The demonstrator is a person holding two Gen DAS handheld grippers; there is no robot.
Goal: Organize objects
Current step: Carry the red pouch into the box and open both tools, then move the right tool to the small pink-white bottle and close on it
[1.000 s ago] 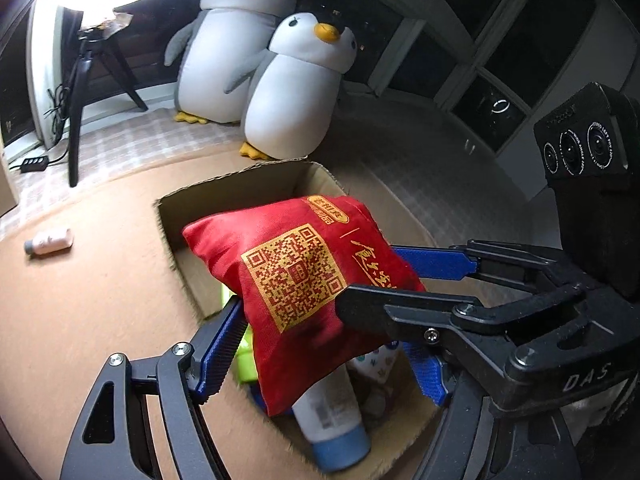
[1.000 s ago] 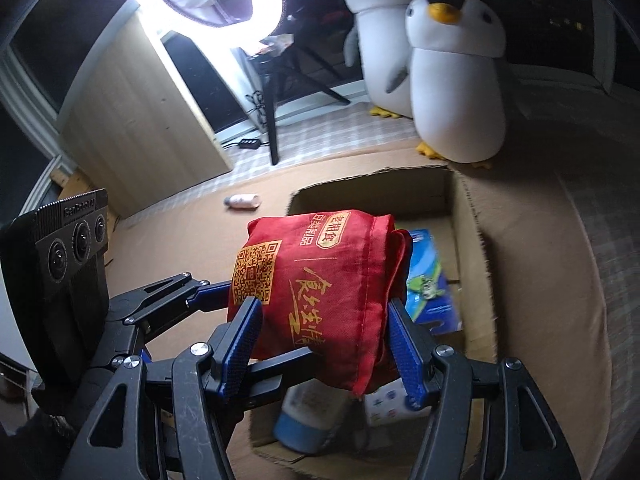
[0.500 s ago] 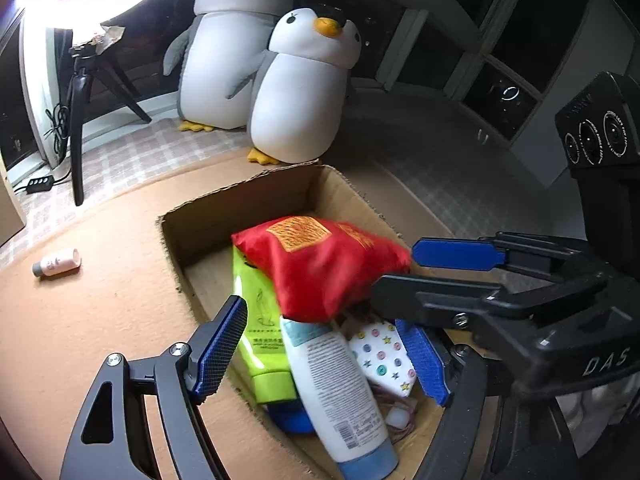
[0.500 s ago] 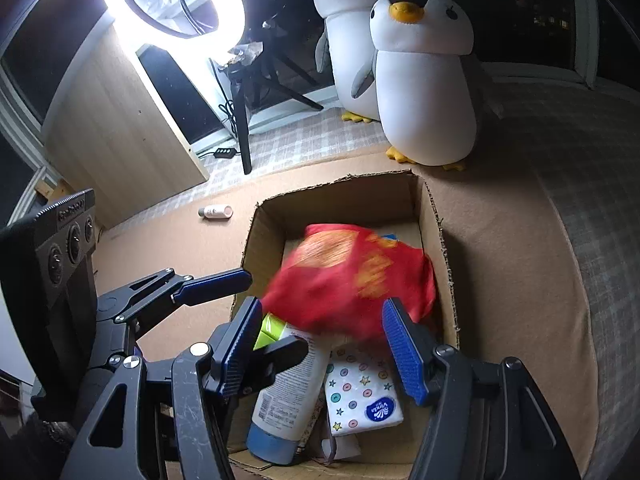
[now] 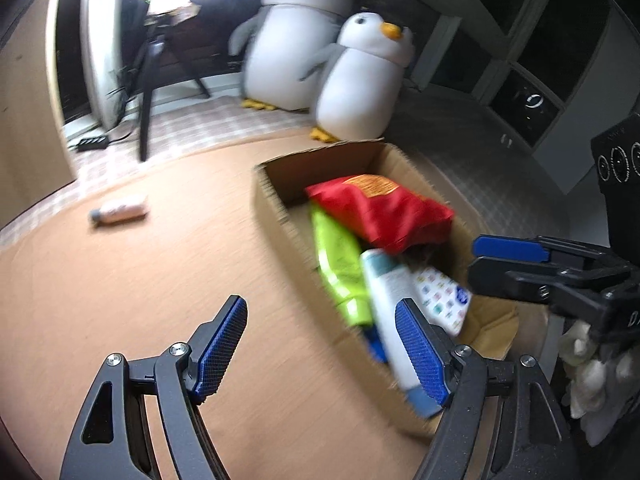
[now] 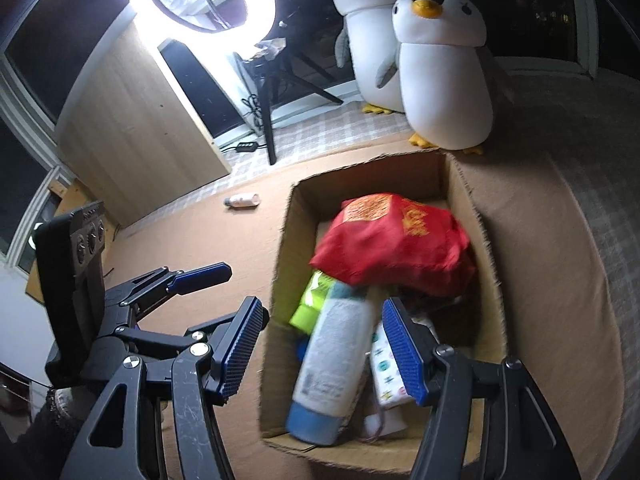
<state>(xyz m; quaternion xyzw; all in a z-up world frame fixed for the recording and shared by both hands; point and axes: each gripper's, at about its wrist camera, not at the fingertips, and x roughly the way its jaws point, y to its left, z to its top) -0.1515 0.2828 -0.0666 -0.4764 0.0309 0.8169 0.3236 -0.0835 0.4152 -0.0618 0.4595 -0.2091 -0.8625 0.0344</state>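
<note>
Now the red bag (image 6: 392, 240) is lying in the cardboard box (image 6: 280, 264), and both hand-held grippers, left (image 5: 320, 344) and right (image 6: 324, 344), are hanging open and empty. Next, probably, comes the small bottle (image 5: 120, 210) lying well apart on the surface (image 5: 140, 280).

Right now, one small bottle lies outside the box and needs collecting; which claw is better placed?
Left. The left claw is open over the mat on the small bottle side; the right claw hangs over the box.
</note>
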